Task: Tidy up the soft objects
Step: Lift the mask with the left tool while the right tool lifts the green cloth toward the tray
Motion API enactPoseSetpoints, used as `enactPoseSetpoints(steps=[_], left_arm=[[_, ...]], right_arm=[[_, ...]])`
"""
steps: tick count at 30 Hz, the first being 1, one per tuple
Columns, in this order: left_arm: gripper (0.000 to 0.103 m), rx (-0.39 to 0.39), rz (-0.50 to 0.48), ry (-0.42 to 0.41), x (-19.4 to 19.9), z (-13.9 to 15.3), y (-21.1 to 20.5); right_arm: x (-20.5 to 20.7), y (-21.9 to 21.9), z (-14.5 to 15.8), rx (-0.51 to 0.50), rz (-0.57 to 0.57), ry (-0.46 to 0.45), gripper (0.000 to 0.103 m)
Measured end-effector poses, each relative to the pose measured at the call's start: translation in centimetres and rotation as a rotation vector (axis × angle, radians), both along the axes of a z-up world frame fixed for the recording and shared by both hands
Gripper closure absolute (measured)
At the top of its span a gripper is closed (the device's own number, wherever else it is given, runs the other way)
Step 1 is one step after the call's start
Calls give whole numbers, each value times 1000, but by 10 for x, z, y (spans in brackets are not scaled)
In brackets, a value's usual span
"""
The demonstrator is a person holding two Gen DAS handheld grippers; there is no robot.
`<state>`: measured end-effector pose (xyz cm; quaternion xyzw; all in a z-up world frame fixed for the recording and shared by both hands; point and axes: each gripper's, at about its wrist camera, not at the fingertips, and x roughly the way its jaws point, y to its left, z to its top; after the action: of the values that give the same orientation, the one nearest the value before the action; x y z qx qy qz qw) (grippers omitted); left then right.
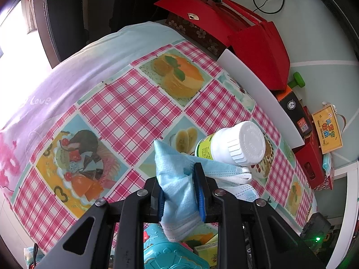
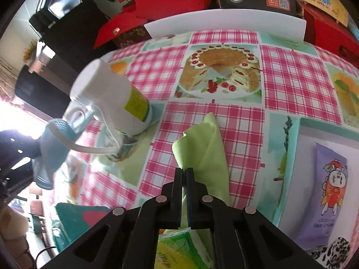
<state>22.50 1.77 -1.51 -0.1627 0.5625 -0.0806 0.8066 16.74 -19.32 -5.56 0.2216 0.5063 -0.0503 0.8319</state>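
Nearest the left wrist camera, the left hand-held gripper is clamped on a crumpled light-blue pleated face mask, its blue-padded fingers pinching the fabric so that the mask bunches up between them and hangs below. One white ear loop of the mask appears hooked around a white plastic bottle with a ribbed cap and a yellow-green label, which leans tilted above the pink-checked tabletop with dessert pictures; whether the bottle's base touches the cloth cannot be told. In the right wrist view, the right hand-held gripper has its jaws nearly together, nipping the near edge of a thin pale-green cloth whose far end droops to the tabletop. So both soft things are picked up and the step in hand seems to be carrying them off to be sorted, with the mask snagged on the way. The next move probably calls for freeing the loop from the bottle, by slackening and slipping it over the cap rather than pulling, since a tug would likely tip the bottle; then each piece can be laid at its place.
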Motion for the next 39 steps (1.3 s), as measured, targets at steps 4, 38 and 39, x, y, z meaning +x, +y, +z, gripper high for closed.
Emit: enactPoseSetpoints(steps=[4,38,39], left_arm=[[79,-2,-1,-2,0,0,1],[79,-26,-53,-109,-12,43,-4],[79,-29,-60,-119,-14,47,-6]], right_arm=[[-2,-7,5,36,-11,-29,101],[-67,-36,137,91,-89,-454,101],[-70,-37,140,87,-93,-463,101]])
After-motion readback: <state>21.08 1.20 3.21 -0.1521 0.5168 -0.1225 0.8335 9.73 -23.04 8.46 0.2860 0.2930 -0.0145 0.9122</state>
